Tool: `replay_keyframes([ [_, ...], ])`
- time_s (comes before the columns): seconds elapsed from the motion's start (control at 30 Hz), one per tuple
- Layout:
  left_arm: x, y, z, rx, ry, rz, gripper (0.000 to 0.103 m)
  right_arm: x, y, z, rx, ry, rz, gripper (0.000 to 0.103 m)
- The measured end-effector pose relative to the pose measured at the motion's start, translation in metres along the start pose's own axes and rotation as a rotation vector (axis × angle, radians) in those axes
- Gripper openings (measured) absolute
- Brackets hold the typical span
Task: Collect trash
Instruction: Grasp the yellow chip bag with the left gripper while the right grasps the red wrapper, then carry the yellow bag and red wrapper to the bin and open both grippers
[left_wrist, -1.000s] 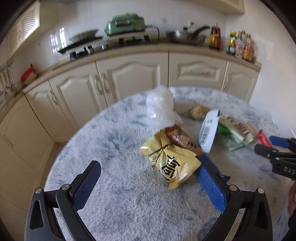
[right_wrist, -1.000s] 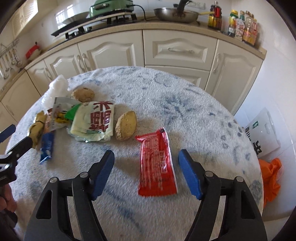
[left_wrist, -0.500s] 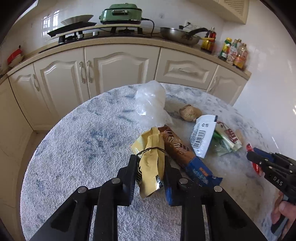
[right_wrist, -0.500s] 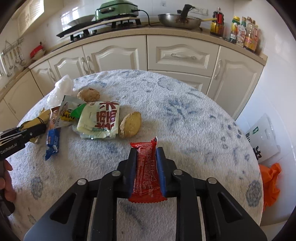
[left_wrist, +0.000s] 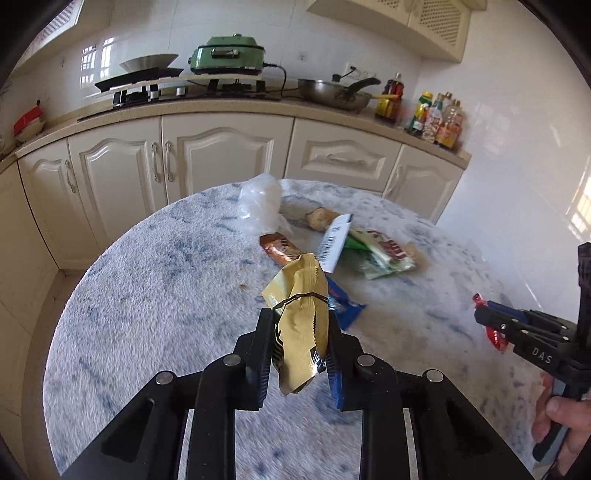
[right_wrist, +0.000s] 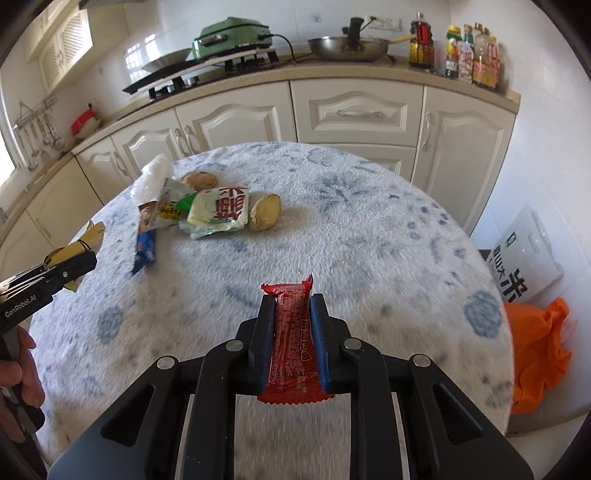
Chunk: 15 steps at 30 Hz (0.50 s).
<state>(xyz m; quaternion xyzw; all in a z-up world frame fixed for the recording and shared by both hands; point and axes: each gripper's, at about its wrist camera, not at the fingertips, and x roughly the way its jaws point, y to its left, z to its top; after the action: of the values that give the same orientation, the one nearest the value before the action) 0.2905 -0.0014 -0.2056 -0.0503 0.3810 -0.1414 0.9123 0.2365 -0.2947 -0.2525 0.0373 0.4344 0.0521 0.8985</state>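
Note:
My left gripper (left_wrist: 299, 317) is shut on a yellow snack bag (left_wrist: 301, 325) tied with a black band, lifted off the round table (left_wrist: 147, 295). My right gripper (right_wrist: 292, 302) is shut on a red wrapper (right_wrist: 291, 347), also raised above the table. In the right wrist view the left gripper (right_wrist: 79, 258) shows at the left edge with the yellow bag (right_wrist: 83, 240). In the left wrist view the right gripper (left_wrist: 480, 314) holds the red wrapper (left_wrist: 495, 334) at the right. A blue wrapper (left_wrist: 343, 304), a brown wrapper (left_wrist: 280, 249), a green-white packet (left_wrist: 380, 256) and a clear bag (left_wrist: 258, 203) lie on the table.
Two potatoes (right_wrist: 264, 212) (right_wrist: 201, 180) lie by the packets. A white bag (right_wrist: 524, 258) and an orange bag (right_wrist: 539, 343) sit on the floor right of the table. Cream cabinets (left_wrist: 221, 162) with a stove and bottles line the far wall.
Both grippers closed from open onto their items, the left on the yellow bag and the right on the red wrapper, and both lifted them off the table.

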Motion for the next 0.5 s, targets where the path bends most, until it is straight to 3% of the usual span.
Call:
replay_keyframes([
  [0.5,-0.09,-0.049,-0.042,0.034,-0.12,-0.075,0.022,-0.082,-0.001,-0.012,0.005,-0.131,0.003,0.019],
])
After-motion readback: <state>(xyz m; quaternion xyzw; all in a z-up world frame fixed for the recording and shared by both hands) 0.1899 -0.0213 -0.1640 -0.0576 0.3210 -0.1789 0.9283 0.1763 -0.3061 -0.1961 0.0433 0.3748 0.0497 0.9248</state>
